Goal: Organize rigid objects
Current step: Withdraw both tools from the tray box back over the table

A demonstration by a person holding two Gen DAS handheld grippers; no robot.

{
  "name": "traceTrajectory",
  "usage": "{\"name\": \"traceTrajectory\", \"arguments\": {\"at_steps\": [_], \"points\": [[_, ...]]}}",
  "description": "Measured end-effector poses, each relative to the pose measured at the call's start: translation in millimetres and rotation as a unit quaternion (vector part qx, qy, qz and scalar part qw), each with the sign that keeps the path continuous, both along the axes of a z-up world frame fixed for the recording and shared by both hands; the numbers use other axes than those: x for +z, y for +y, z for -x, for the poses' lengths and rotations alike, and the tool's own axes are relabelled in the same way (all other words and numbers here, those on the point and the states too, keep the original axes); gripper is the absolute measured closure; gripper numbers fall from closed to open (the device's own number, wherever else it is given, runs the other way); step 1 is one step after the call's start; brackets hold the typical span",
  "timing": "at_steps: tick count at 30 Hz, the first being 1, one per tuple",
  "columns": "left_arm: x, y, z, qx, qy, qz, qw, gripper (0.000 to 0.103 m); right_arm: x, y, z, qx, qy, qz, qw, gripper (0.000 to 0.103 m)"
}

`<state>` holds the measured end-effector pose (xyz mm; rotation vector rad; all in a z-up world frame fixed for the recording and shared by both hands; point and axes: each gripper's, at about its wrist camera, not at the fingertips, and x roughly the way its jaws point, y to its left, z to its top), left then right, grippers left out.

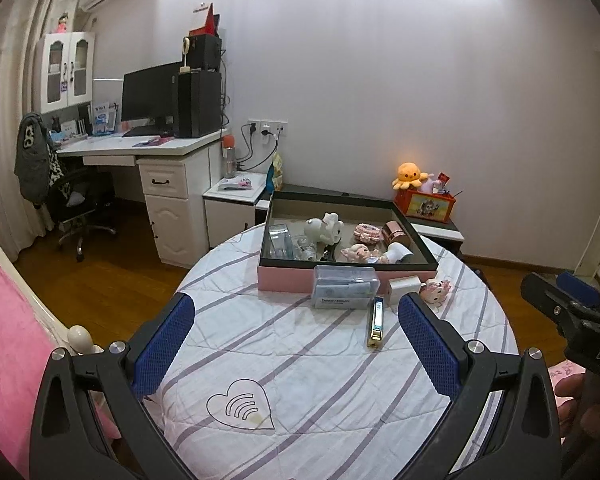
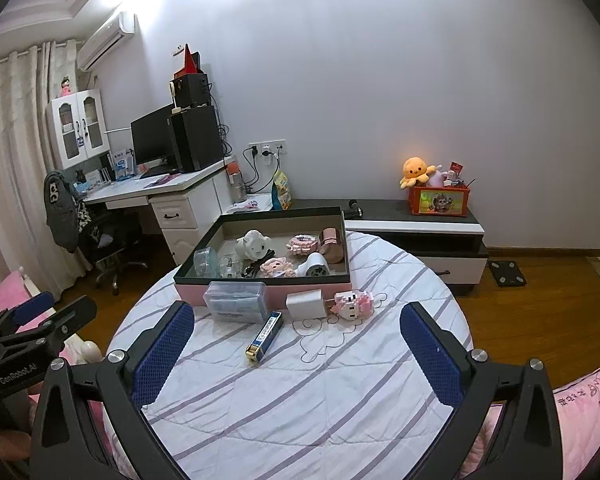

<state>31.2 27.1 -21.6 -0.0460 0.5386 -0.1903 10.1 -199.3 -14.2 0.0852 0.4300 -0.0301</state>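
While both grippers hover over the striped bedcover (image 2: 300, 400), the left gripper (image 1: 296, 344) and the right gripper (image 2: 296, 344) have their fingers spread and hold nothing. A pink box (image 2: 260, 294) of small toys sits on the bed. Just in front of it lie a clear case (image 2: 236, 302), a white cube (image 2: 306, 304), a block figure (image 2: 352, 306) and a harmonica (image 2: 265, 338).

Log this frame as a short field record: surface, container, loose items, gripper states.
surface: striped quilt
container: pink box, open, already holding figurines and small items
loose items, in front of box: clear case, white cube, block figure, lighter
left gripper: open, empty, above quilt
right gripper: open, empty, above quilt
contact: none
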Motion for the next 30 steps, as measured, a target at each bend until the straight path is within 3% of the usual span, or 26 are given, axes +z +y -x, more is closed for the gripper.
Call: {"name": "traceTrajectory", "arguments": {"at_steps": [13, 30], "points": [[-6.4, -3.3, -1.9, 0.0, 0.007, 0.0, 1.0, 0.0, -3.0, -1.3, -1.0, -0.002, 0.005, 0.002, 1.0, 0.0], [-38.5, -47.2, -45.1, -0.041, 0.051, -0.011, 0.9978, 0.0, -34.2, -38.4, -48.6, -0.037, 0.068, 0.011, 0.997, 0.0]]}}
